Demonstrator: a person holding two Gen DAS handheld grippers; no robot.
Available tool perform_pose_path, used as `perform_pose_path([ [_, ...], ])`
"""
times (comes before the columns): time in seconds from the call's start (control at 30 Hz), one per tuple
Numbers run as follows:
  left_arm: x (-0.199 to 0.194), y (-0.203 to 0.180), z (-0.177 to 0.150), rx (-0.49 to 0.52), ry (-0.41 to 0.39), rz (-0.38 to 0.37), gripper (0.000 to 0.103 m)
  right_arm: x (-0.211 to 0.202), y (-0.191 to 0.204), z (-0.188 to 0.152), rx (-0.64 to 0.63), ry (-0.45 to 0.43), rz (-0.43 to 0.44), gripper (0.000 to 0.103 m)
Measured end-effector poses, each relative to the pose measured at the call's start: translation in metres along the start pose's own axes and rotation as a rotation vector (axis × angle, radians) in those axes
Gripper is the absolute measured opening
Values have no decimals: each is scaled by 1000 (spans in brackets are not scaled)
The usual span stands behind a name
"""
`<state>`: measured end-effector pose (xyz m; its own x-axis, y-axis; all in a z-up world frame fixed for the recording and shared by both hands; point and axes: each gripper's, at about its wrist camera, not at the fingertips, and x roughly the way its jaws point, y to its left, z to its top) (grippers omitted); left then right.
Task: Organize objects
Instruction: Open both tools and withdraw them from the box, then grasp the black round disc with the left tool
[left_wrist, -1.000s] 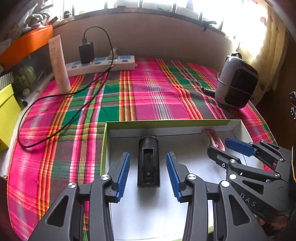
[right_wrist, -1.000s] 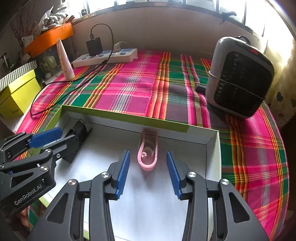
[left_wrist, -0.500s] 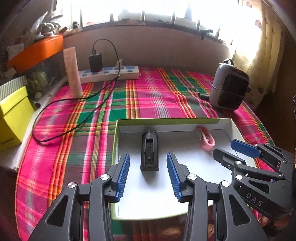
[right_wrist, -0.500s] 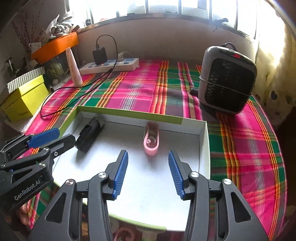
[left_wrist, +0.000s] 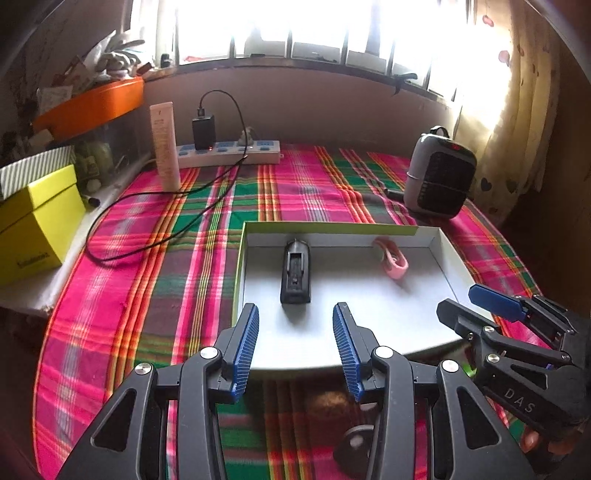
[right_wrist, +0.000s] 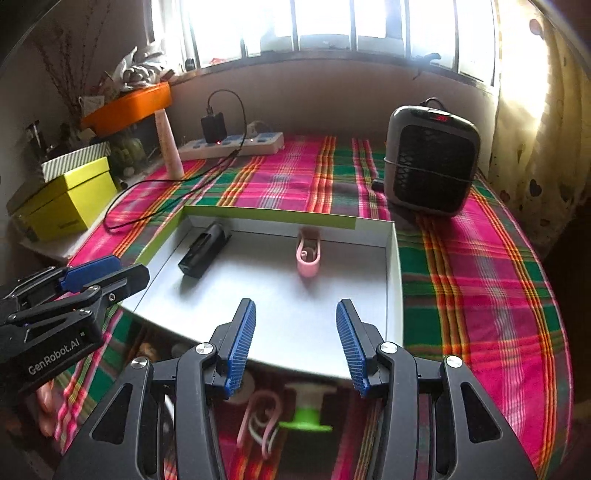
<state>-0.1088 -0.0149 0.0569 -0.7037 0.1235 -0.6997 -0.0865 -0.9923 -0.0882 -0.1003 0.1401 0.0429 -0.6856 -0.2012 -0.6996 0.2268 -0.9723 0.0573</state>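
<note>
Showing both tongs hovering empty over the near edge of a shallow white box that lies on a plaid-covered surface. The left tongs stand part-open with nothing between the blue pads; the right tongs stand a little wider, their jaws having just been opening, and likewise grip nothing.

Inside the box, toward its far wall, lie the two items to be organized. A black rectangular device rests flat near the far left corner, long axis running front to back. It looks rigid, hard-shelled and moderately light; its smooth plastic sides may slip, so a grip across the narrow width at mid-length seems soundest. A pink clip lies near the middle of the far wall in the right wrist view, loop end toward the camera. It appears small, light and slightly springy; pinching across its two legs would squeeze them together, so a hold at the closed looped end seems safer.

Beyond the box stand a grey heater, a power strip with a charger, and a yellow box off the left edge.
</note>
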Motion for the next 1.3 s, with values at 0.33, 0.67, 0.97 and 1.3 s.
perform_pose_path([
  [0.33, -18, 3, -27, -20, -3, -43, 40, -19, -2, -29, 3, -23, 1, 47],
  [0.67, -24, -5, -54, 9, 24, -116, 41, -31, -9, -50, 17, -32, 6, 47],
  [0.97, -24, -14, -69, 30, 51, -184, 48, -35, -11, -65, 31, -24, 14, 47],
  [1.3, -16, -25, -80, 59, 90, -189, 49, -37, -11, -75, 32, -16, 23, 47],
])
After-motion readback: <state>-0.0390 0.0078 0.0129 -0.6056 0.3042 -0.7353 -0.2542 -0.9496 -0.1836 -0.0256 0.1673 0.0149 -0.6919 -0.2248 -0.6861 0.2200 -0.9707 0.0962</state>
